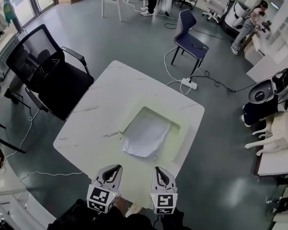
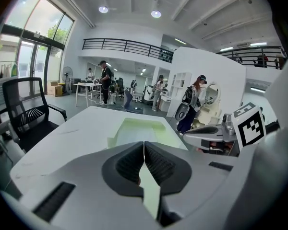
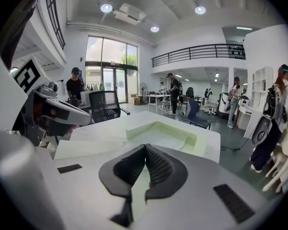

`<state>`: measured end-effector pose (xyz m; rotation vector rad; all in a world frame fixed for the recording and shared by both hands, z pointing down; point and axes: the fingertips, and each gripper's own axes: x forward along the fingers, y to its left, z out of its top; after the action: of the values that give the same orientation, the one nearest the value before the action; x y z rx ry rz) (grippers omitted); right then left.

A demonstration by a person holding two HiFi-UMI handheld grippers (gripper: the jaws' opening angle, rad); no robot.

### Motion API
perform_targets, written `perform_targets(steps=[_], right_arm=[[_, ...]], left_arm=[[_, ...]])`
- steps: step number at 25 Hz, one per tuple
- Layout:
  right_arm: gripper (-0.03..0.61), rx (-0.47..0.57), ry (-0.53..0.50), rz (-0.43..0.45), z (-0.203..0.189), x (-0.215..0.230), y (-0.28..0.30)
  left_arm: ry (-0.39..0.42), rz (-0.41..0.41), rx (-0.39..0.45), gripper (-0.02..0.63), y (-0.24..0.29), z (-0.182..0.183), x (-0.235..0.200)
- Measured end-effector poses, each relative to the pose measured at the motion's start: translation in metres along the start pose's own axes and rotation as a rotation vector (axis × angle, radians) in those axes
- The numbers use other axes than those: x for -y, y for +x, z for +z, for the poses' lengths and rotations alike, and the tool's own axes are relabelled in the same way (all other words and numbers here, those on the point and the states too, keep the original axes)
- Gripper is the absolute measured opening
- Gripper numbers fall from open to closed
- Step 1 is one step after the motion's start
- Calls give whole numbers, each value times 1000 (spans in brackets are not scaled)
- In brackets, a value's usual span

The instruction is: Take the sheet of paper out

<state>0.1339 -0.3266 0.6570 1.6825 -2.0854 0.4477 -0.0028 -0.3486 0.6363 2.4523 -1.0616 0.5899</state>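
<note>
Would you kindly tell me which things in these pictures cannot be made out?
- Head view: whatever lies under the sheet of paper, in the pale green tray, is covered by the sheet.
- Left gripper view: the shut left gripper blocks the tray's near part; the sheet is too pale to tell from the tray.
- Right gripper view: the shut right gripper blocks it likewise.

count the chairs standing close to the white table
2. A black mesh office chair stands at the white table's left side; a dark blue chair stands past its far corner. Others further back in the room, partly hidden, are left out.
</note>
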Motion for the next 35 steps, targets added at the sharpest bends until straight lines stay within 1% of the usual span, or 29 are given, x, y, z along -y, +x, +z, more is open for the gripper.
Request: perform_targets(steps=[3, 4, 5, 7, 10, 13, 18, 26, 29, 30, 31, 33, 34, 35], right_arm=[[18, -50, -38, 11, -7, -1, 15], [53, -70, -49, 26, -11, -4, 20], [131, -89, -60, 42, -15, -7, 27], [154, -121, -94, 55, -24, -10, 39], [197, -159, -148, 49, -35, -11, 58], [250, -195, -148, 58, -44, -13, 75], [276, -235, -193, 62, -50, -15, 103], [269, -281, -243, 67, -60, -15, 133], [213, -293, -253, 67, -61, -15, 138], [204, -292, -252, 70, -60, -14, 139], [158, -290, -246, 77, -58, -14, 140], [142, -288, -230, 102, -57, -16, 141], [123, -287, -226, 109, -56, -16, 141], [86, -288, -228, 113, -56, -16, 141]], left_arm=[[-9, -3, -8, 25, 5, 0, -4], [-12, -2, -10, 25, 6, -1, -6], [-15, 0, -12, 25, 8, -2, -9], [-21, 3, -16, 25, 10, -4, -14], [-32, 8, -24, 25, 12, -7, -22], [-40, 16, -34, 25, 15, -10, -31], [-53, 23, -43, 25, 24, -11, -48], [-66, 30, -49, 25, 39, -10, -63], [-74, 30, -53, 25, 41, -11, -66], [-78, 30, -55, 25, 41, -12, -67], [-80, 30, -57, 25, 42, -13, -68], [-84, 32, -58, 25, 43, -14, -70], [-85, 33, -57, 25, 43, -14, -71], [-87, 33, -57, 25, 44, -14, -71]])
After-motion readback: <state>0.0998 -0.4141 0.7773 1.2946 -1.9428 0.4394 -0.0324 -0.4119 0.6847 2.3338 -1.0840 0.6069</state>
